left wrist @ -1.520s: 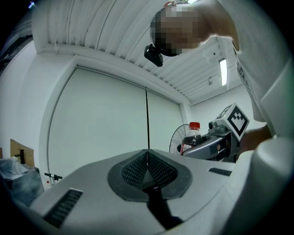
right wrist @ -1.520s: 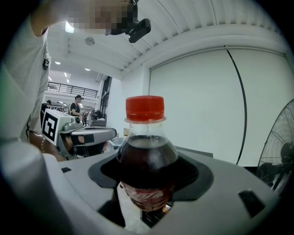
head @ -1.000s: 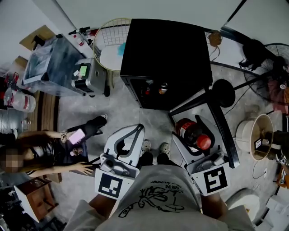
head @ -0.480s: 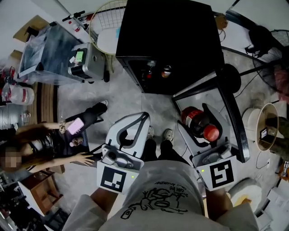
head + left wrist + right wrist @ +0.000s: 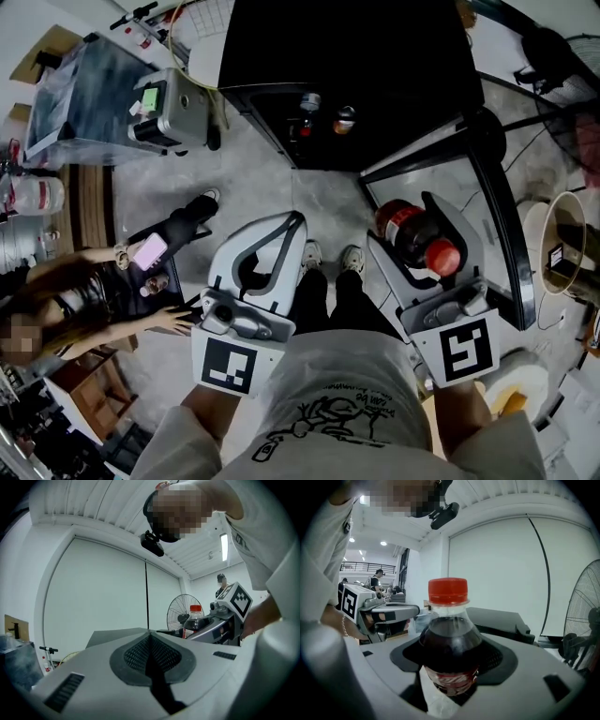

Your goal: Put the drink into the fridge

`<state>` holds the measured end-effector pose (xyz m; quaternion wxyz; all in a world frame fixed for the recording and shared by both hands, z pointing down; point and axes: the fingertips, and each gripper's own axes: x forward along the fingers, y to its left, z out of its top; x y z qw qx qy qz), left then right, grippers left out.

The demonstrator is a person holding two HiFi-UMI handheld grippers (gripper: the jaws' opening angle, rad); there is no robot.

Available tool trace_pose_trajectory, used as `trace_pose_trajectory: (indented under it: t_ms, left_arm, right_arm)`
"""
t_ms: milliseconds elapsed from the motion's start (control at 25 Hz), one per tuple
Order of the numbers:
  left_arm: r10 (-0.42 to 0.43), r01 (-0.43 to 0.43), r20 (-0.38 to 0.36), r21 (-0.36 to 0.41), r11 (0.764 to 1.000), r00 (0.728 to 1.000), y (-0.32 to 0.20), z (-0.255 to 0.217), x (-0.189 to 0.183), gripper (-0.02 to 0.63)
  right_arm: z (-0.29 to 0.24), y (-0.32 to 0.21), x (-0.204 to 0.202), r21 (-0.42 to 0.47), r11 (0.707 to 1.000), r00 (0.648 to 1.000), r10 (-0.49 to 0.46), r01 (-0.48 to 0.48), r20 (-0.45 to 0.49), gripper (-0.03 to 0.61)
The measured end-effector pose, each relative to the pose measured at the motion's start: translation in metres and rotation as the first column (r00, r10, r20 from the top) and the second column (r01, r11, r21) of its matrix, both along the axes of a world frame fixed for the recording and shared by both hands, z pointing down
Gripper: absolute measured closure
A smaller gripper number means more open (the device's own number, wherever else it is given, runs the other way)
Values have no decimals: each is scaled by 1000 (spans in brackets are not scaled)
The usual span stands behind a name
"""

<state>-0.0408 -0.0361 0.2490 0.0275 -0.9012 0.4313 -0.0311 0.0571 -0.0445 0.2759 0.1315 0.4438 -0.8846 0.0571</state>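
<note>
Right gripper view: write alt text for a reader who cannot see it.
A cola bottle with a red cap stands upright, clamped between the grey fingers of the right gripper. A fan shows at the right edge, before a pale wall.

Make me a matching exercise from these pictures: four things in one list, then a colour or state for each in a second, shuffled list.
Things:
1. left claw
2. right claw
3. bottle cap
4. fridge

Colours and states:
A. black, door open
B. red
C. shut, nothing in it
D. closed on the cola bottle

Pairs: 1-C, 2-D, 3-B, 4-A
</note>
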Motion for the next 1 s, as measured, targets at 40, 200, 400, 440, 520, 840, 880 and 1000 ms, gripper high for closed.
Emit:
trace_pose_trajectory:
  t_ms: [40, 200, 400, 440, 520, 840, 880, 1000]
  left_arm:
    - [0, 0, 2, 1, 1000, 1000, -1, 2, 0, 594]
    - [4, -4, -4, -10, 1000, 1000, -4, 13, 4, 594]
    - [8, -8, -4, -20, 1000, 1000, -4, 29, 6, 594]
    - [8, -9, -2, -24, 1000, 1000, -4, 32, 7, 594]
    - [9, -9, -2, -32, 999, 1000, -4, 39, 7, 594]
    - [7, -7, -4, -55, 998, 1000, -11, 68, 8, 594]
    - [7, -8, -4, -56, 998, 1000, -11, 71, 8, 594]
    - [9, -9, -3, -59, 998, 1000, -10, 78, 8, 594]
  right_arm:
    - [3, -1, 0, -2, 1000, 1000, 1, -1, 2, 268]
    - [13, -3, 2, -16, 1000, 1000, 9, -9, 0, 268]
    - [27, -4, 4, -17, 1000, 1000, 12, -12, -5, 267]
    - [30, -4, 4, -19, 1000, 1000, 13, -13, -5, 268]
    - [36, -4, 5, -26, 1000, 1000, 18, -18, -6, 267]
    - [64, -10, 5, -39, 999, 1000, 23, -24, -12, 267]
    - [67, -10, 5, -41, 999, 1000, 23, -24, -13, 268]
    - [76, -9, 2, -46, 999, 1000, 20, -21, -16, 268]
